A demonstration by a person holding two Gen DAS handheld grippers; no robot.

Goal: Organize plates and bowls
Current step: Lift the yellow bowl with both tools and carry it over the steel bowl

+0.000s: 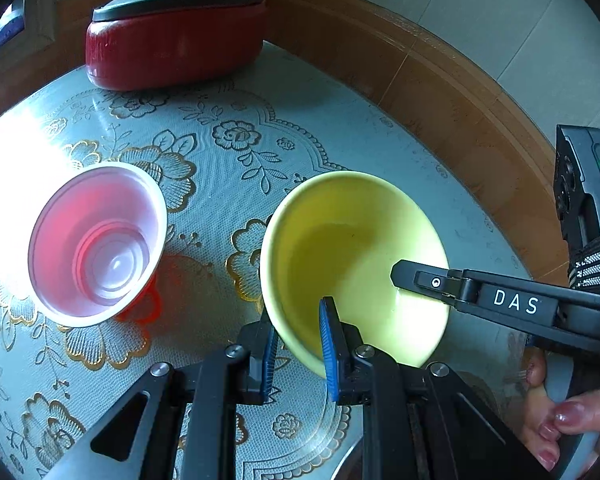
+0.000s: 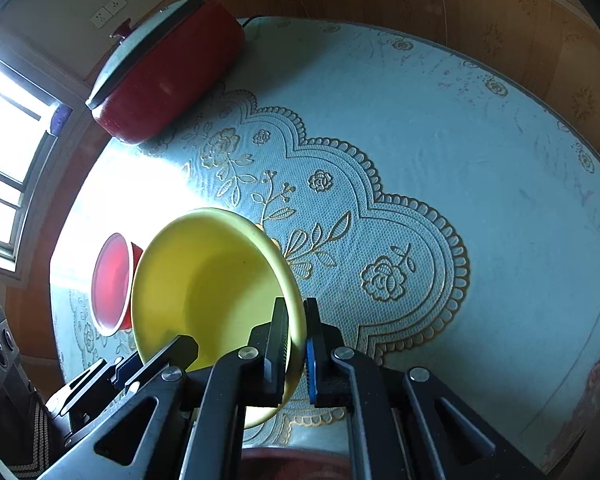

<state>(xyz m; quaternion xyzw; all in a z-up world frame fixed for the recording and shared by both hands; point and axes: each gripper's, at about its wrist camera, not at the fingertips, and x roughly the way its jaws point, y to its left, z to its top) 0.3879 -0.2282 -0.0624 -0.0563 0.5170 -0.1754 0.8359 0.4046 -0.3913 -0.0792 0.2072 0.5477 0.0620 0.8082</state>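
A: Where is the yellow bowl [image 1: 352, 256] now?

B: It is between the two grippers, tilted above the floral table mat [image 2: 400, 208]. The left gripper [image 1: 300, 344] pinches the near rim, one pad inside the bowl and one outside. The right gripper [image 2: 298, 340] pinches the opposite rim in the same way.

A: Are the jaws spread?

B: No, both pairs are pressed on the thin wall of the bowl.

A: And the other things?

B: The red bowl [image 1: 96, 244] stands on the mat to the left of the yellow one, apart from it. The red lidded pot [image 1: 176, 36] is far behind, near the table edge.
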